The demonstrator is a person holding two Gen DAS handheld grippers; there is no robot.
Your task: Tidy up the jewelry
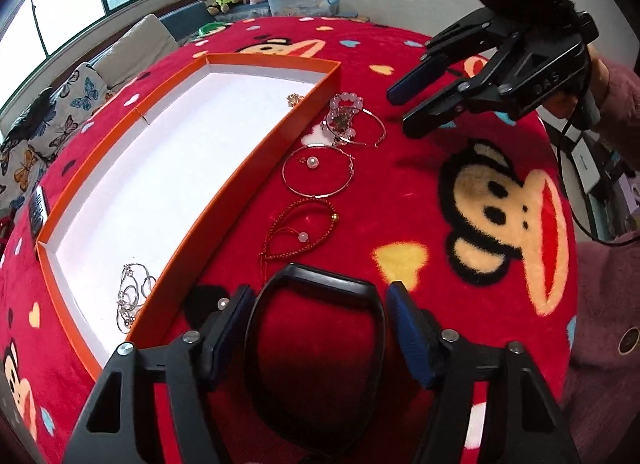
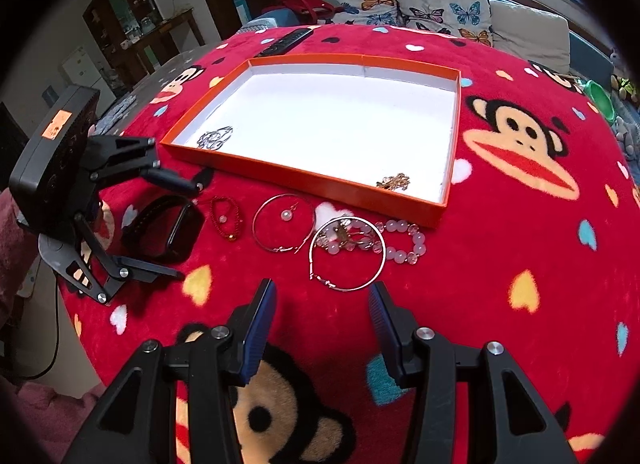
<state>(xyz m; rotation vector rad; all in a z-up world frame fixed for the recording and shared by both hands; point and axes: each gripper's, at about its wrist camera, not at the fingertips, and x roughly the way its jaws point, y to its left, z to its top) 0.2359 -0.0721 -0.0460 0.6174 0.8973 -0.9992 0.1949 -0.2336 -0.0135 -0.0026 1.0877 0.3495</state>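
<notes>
The left gripper (image 1: 320, 296) is low over the red cloth (image 1: 400, 183), its fingers spread on either side of the black band (image 1: 316, 344), not pinching it. The band lies at the near left end of the row of jewelry, just outside the long wall of the orange box (image 2: 304, 173).

To do this step well, I think the fingers should close on the 2 sides of the band (it looks stiff, so it should not fold), then lift it straight over the wall before moving sideways.

The right gripper (image 2: 322, 312) hangs in the air with fingers spread and holding nothing, near the silver hoop (image 2: 347, 254).

In the row I see also the red cord (image 2: 228, 219), another hoop (image 2: 283, 223) with 1 pearl inside, and the pink beads (image 2: 400, 244), which lie partly under the silver hoop. In the box already are silver rings (image 2: 216, 137) in 1 corner and a gold piece (image 2: 394, 181) in another. The box wall stands between band and box, and the cord is close to the band. A remote (image 2: 286, 41) lies behind the box.
</notes>
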